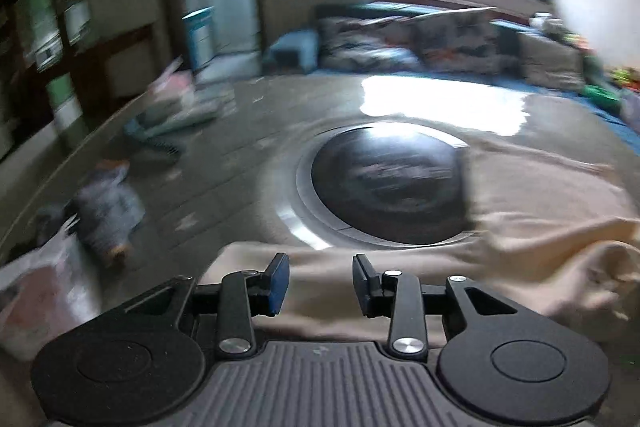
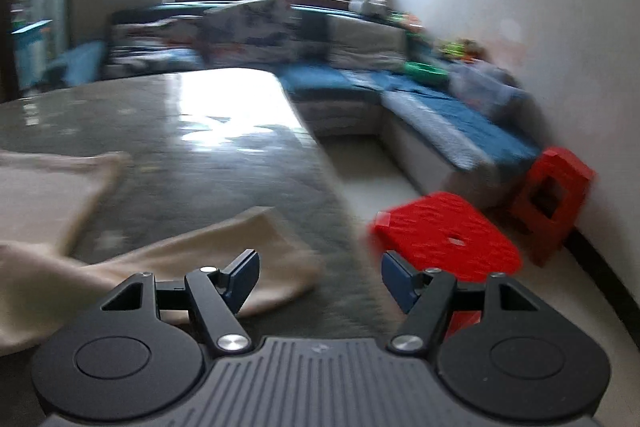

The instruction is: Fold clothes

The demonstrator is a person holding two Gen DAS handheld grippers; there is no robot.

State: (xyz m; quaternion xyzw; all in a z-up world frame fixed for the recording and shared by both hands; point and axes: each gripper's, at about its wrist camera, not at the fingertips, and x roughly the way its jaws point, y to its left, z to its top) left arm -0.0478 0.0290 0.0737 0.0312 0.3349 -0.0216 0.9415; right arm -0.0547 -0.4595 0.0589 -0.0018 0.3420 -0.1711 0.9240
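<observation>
A beige garment (image 1: pixel 540 211) lies spread over the right and near part of a glossy grey table (image 1: pixel 224 163). My left gripper (image 1: pixel 321 267) hangs just above the garment's near edge, open, with a gap between its blue pads and nothing pinched. In the right wrist view a long beige part of the garment (image 2: pixel 200 251) stretches toward the table's (image 2: pixel 200 131) right edge, and a wider panel (image 2: pixel 48 187) lies at the left. My right gripper (image 2: pixel 319 267) stands open and wide above that edge. Its left finger (image 2: pixel 242 279) is over the cloth's end and nothing sits between the pads.
A round black disc (image 1: pixel 384 183) is set into the table's middle. Blurred bundles of other clothes (image 1: pixel 108 207) (image 1: pixel 176 103) and a pale bag (image 1: pixel 40 291) lie at the table's left. Two red stools (image 2: pixel 444 235) (image 2: pixel 556 195) stand on the floor at the right, before a blue-covered sofa (image 2: pixel 440 115).
</observation>
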